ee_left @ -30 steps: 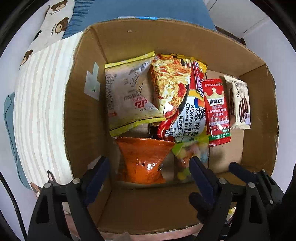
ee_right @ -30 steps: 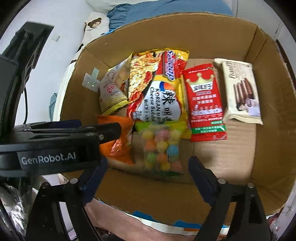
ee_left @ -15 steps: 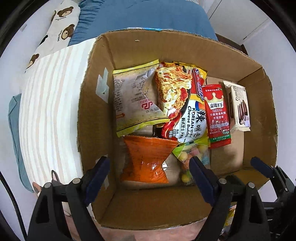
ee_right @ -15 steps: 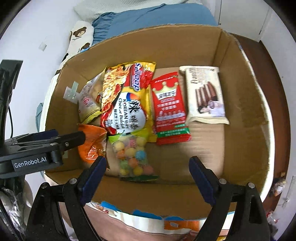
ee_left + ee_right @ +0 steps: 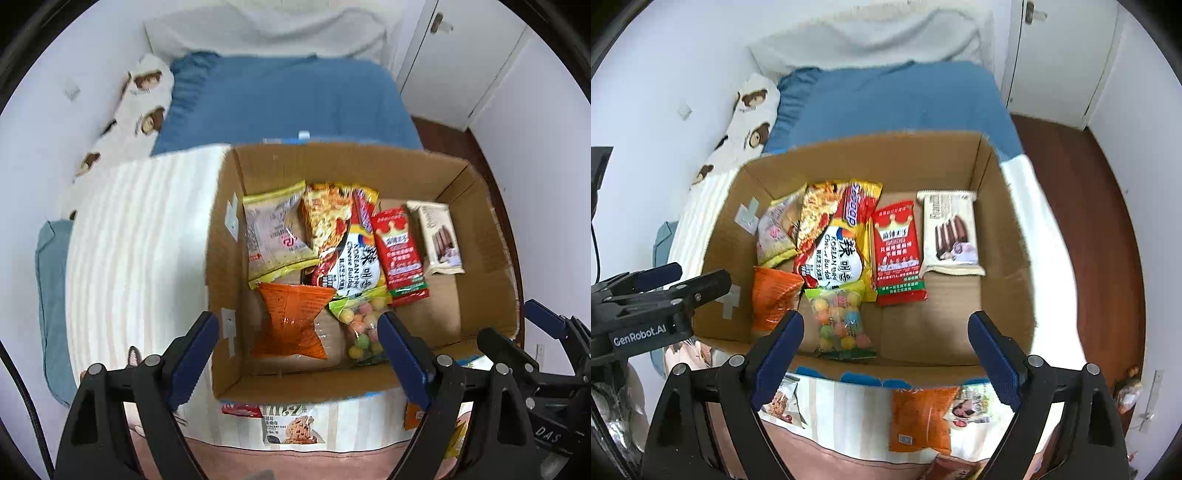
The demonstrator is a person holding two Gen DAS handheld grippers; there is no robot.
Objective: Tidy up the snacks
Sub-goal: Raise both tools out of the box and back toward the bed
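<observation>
A: How much of the sorting is judged to be done?

B: Six packets are laid flat in the cardboard box (image 5: 1004,236), which stands on the bed (image 5: 886,99). The white wafer pack (image 5: 951,232) and the red packet (image 5: 897,251) are set side by side at the right. The noodle bag (image 5: 836,240) is overlapped at its left by the pale yellow-edged packet (image 5: 275,236). Nearer the front wall, the orange bag (image 5: 291,325) and the candy bag (image 5: 838,321) are placed. The right part of the floor is seen bare.

A: And what is left?

B: Outside the box, against its front wall, several snacks are seen: an oat cookie packet (image 5: 291,428), an orange packet (image 5: 919,417) and one more pack (image 5: 971,406) just beside it. So the task is judged as more than half done, not finished.

A: Is anything being carried?

B: Nothing. The left gripper (image 5: 299,350) is held spread above the front wall, with nothing between its jaws. The right gripper (image 5: 886,350) is spread wide and empty too.
</observation>
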